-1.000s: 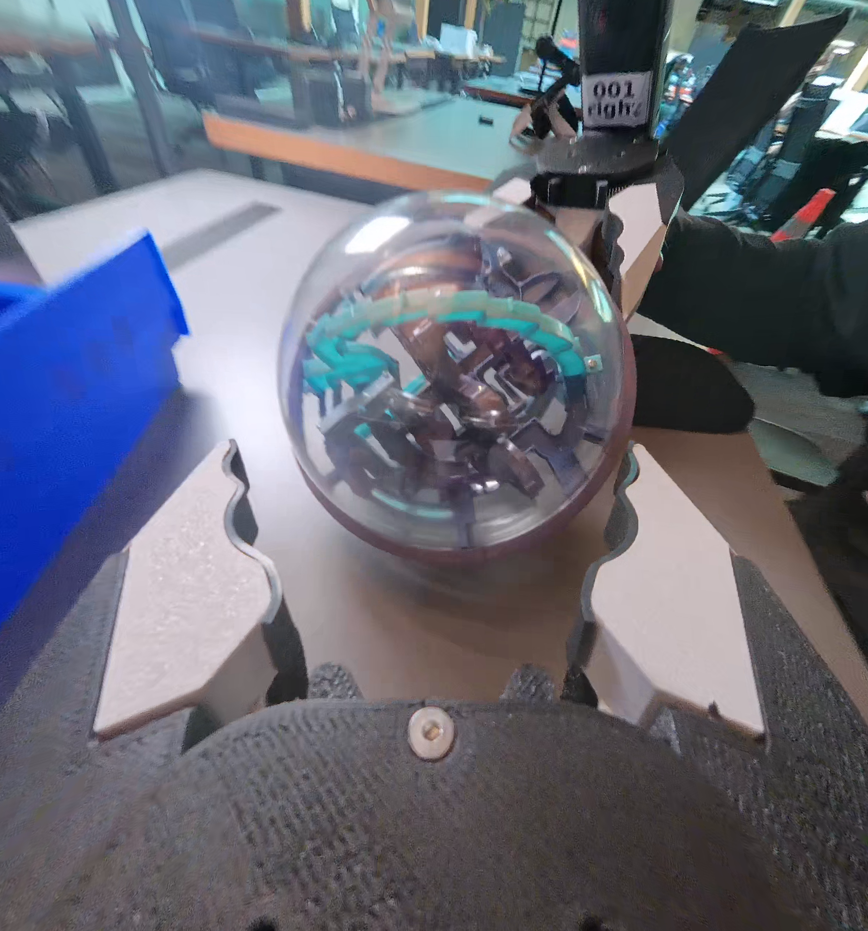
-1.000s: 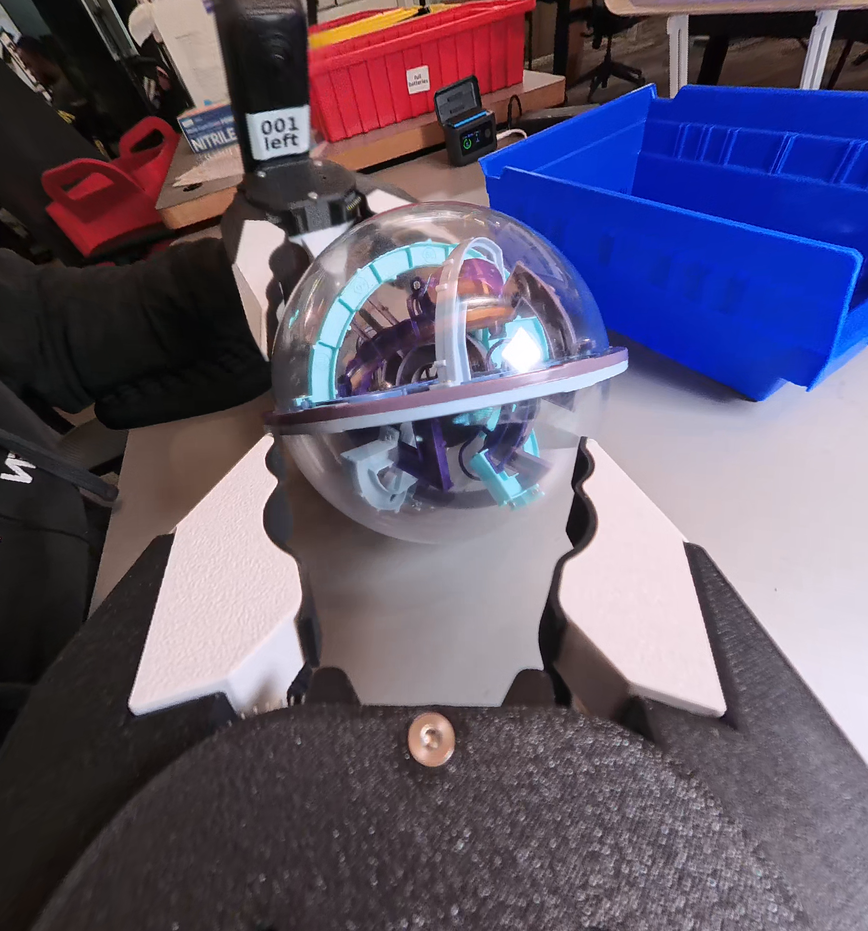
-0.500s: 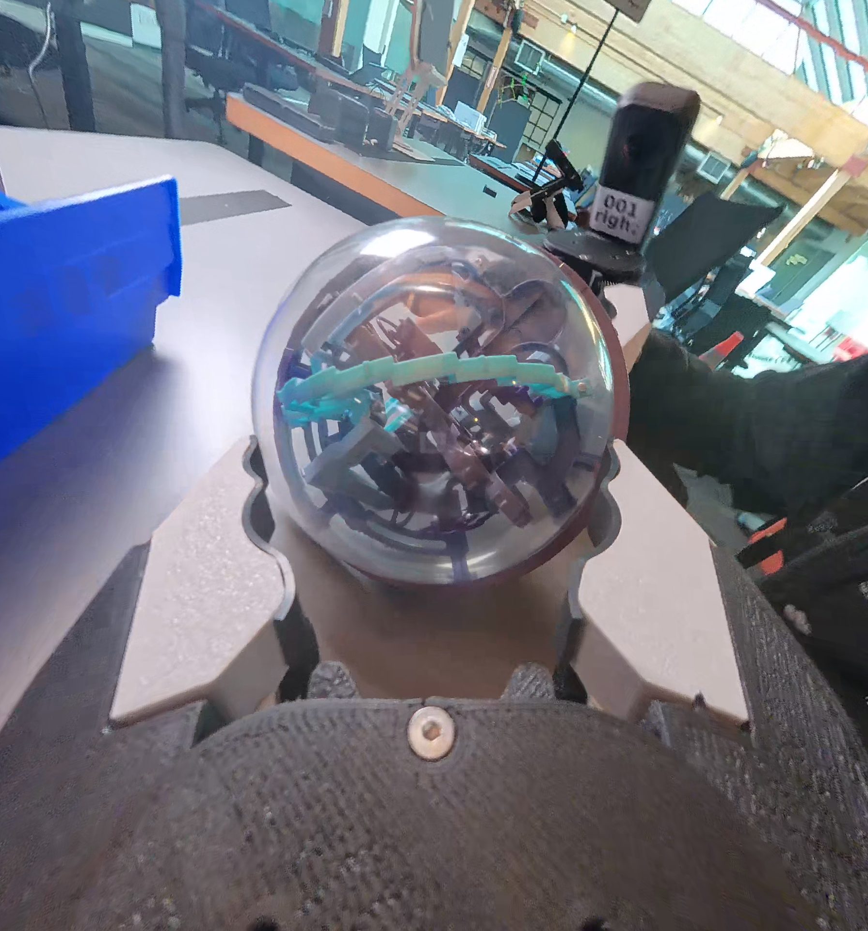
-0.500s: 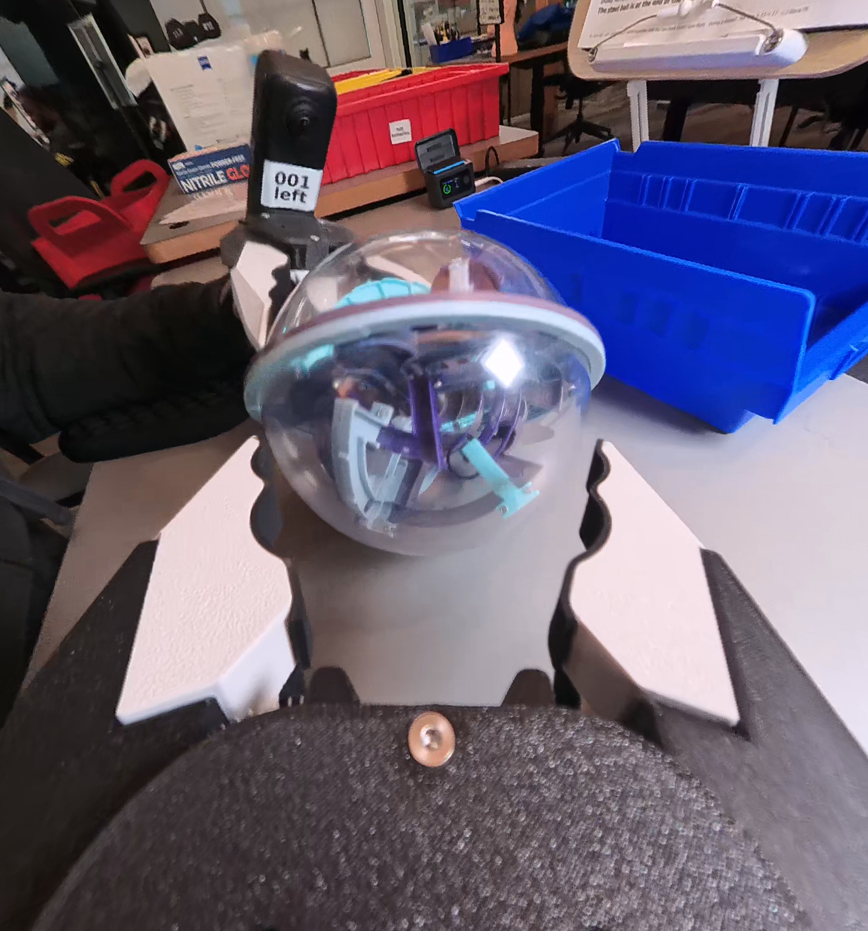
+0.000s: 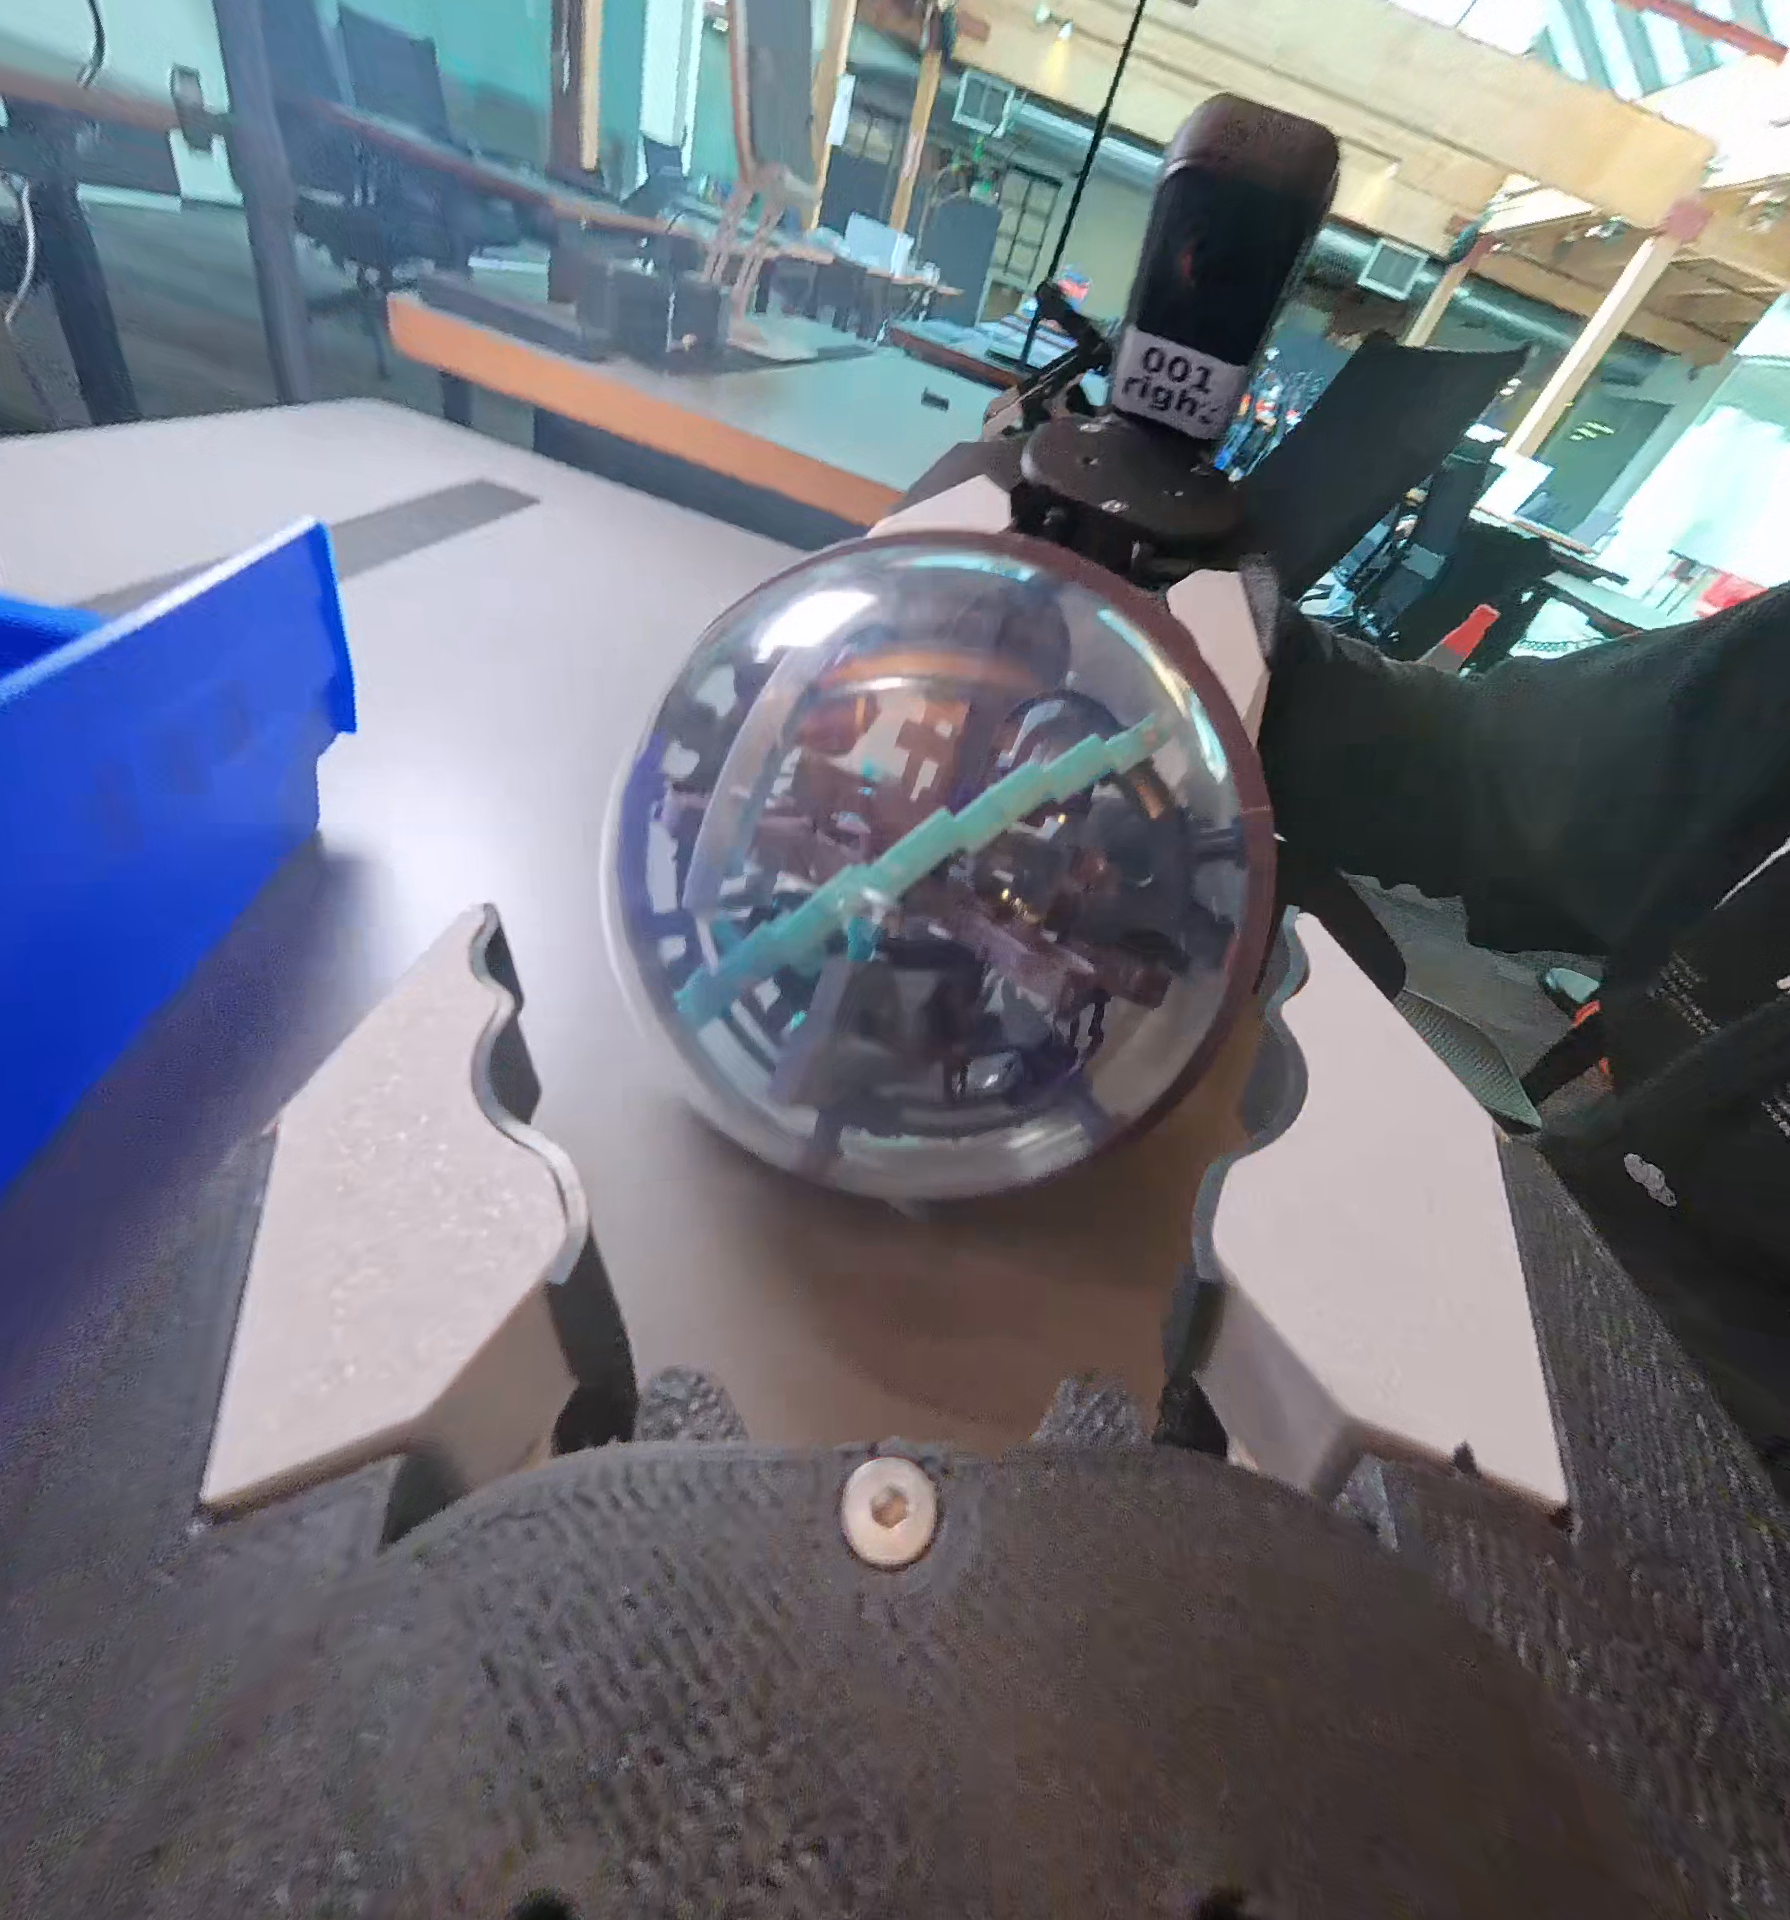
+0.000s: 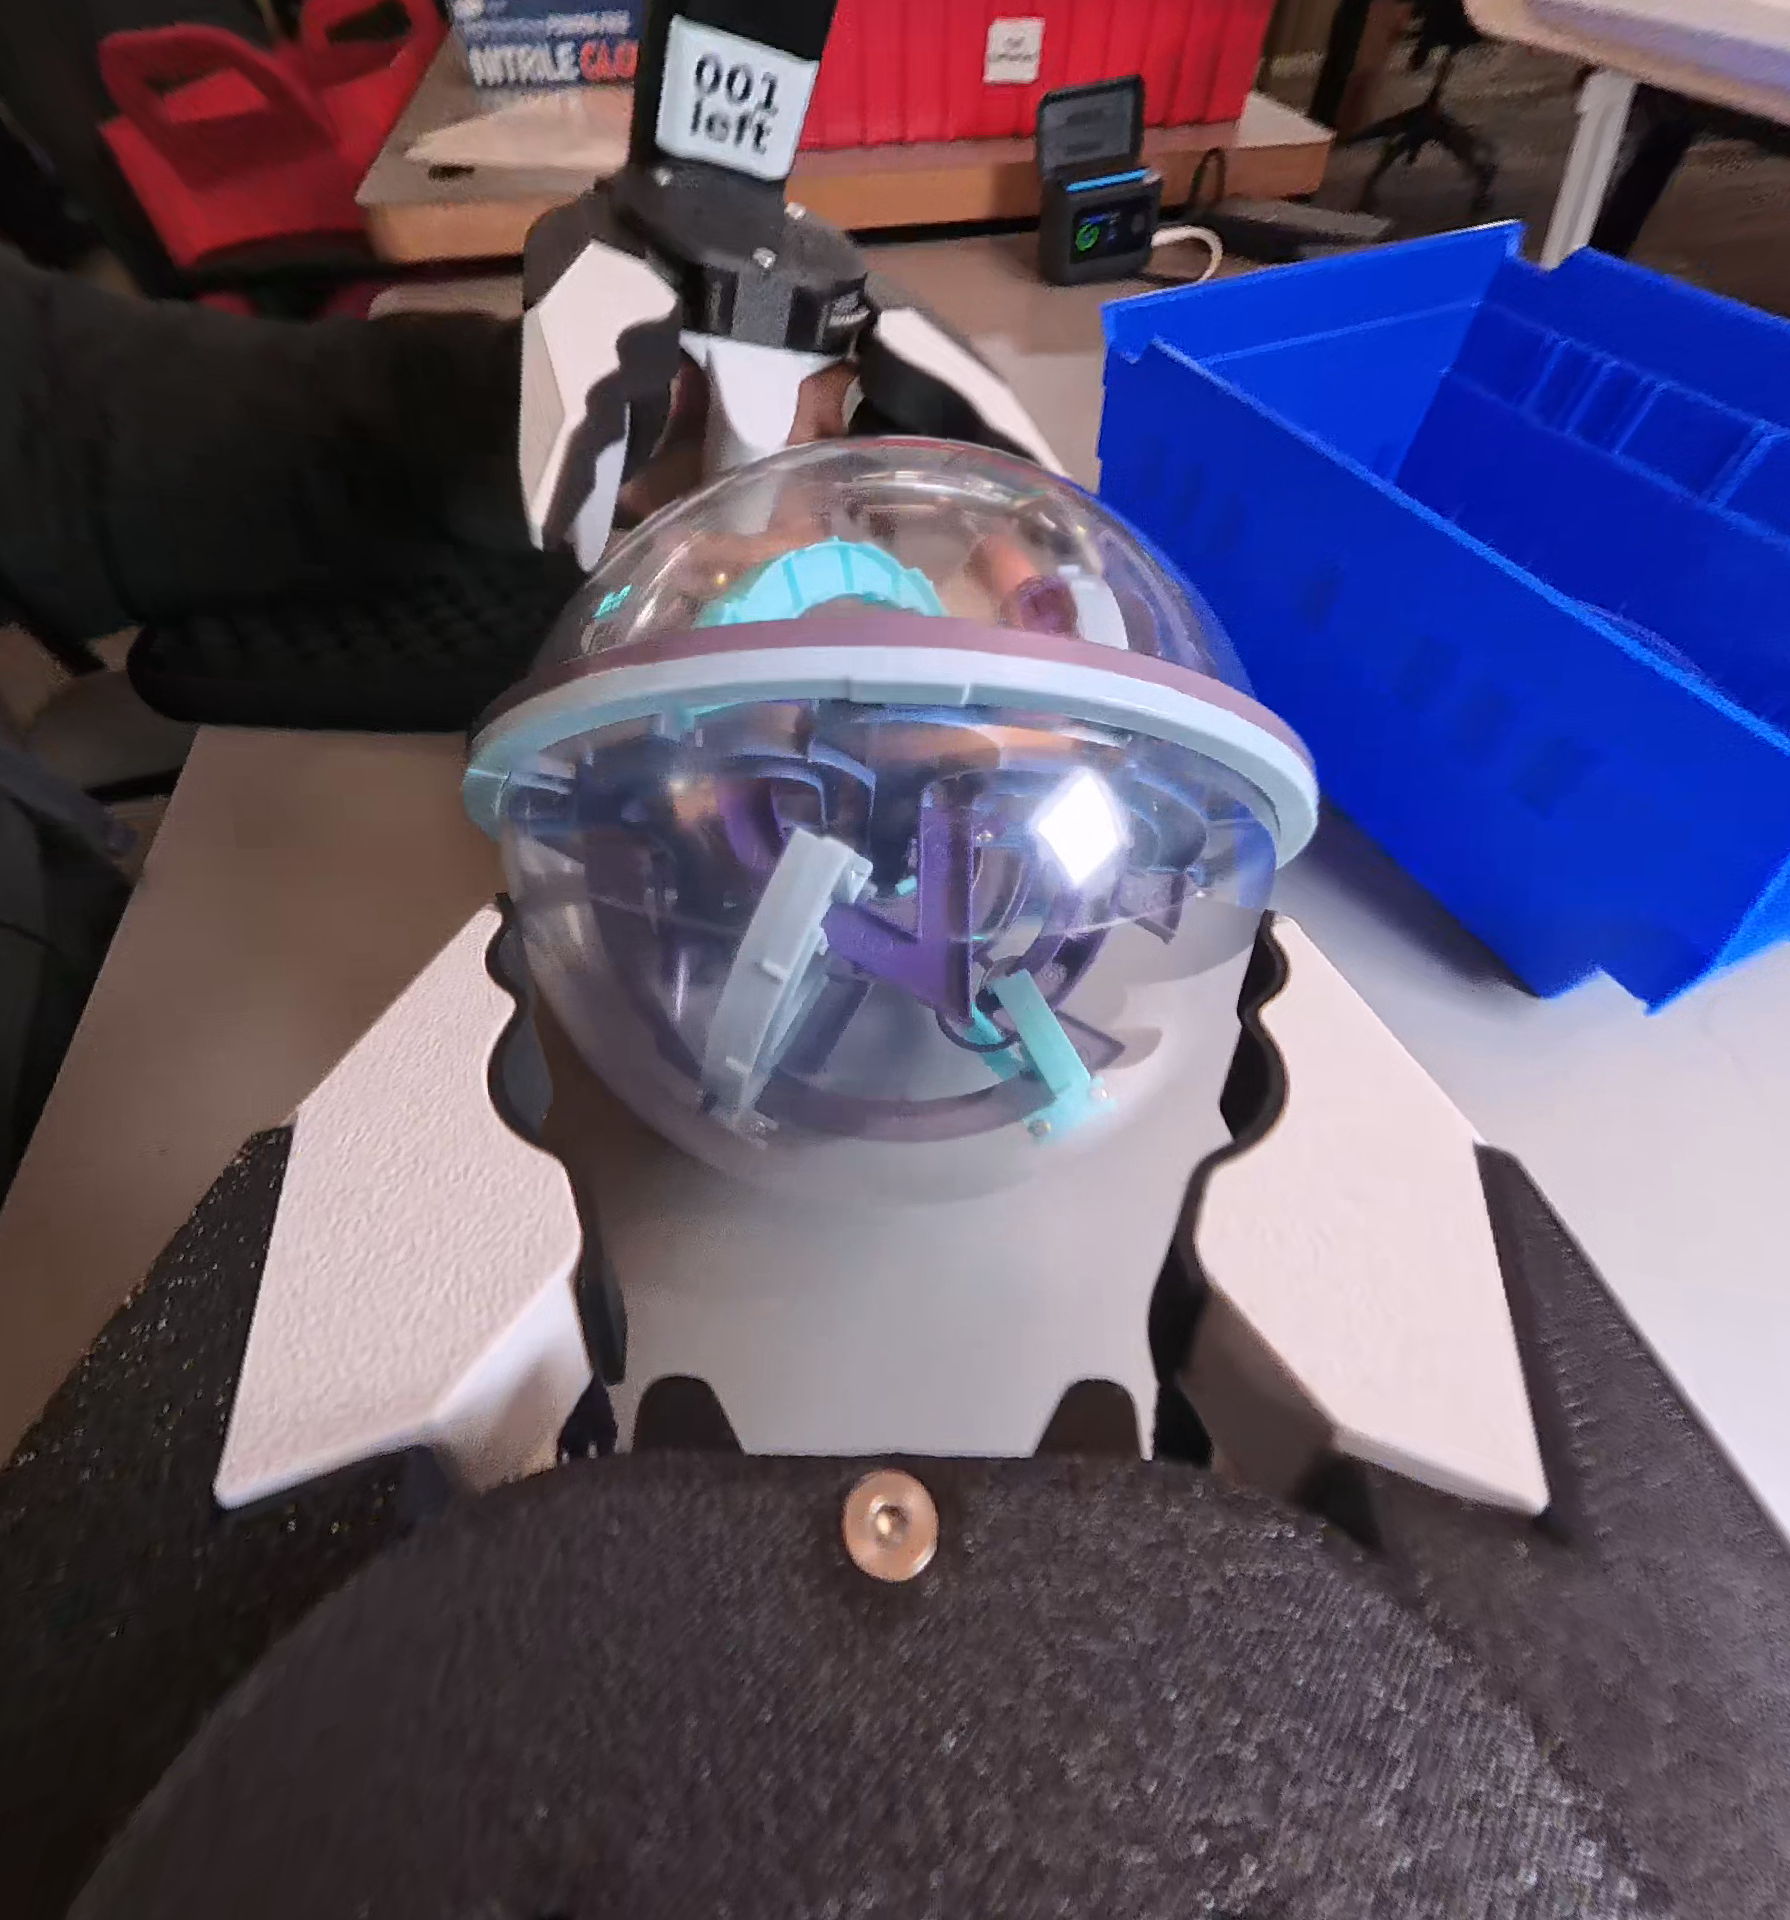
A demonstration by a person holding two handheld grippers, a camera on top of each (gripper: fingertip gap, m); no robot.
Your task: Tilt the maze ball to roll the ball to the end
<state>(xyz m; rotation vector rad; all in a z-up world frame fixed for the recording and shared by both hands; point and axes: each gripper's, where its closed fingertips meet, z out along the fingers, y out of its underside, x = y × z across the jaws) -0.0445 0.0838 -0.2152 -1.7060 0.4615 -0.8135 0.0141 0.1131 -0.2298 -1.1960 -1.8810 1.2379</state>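
Note:
The maze ball [image 5: 932, 862] is a clear sphere with teal, purple and brown tracks inside and a purple-grey rim. It sits low over the grey table [image 5: 517, 623]. My left gripper [image 5: 891, 935] is open. Its left finger [image 5: 403, 1143] stands clear of the ball, and its right finger [image 5: 1369, 1143] is at the rim. In the right wrist view the maze ball [image 6: 870, 831] sits wedged between both fingertips of my right gripper [image 6: 886, 920], rim level and on top. The right gripper [image 5: 1130, 499] shows behind the ball, and the left gripper [image 6: 725, 312] shows beyond it. I cannot pick out the small ball inside.
A blue bin [image 5: 122, 810] stands on the table close to the ball's side; it also shows in the right wrist view [image 6: 1493, 623]. A person's black sleeves [image 5: 1545, 779] [image 6: 195, 468] hold the grippers. Red bins [image 6: 974, 62] and a small device [image 6: 1099, 208] lie on a far table.
The ball has turned: the teal track now runs diagonally and the rim has swung round to the right. My left gripper has opened off it. My right fingers have spread and sit deeper around it.

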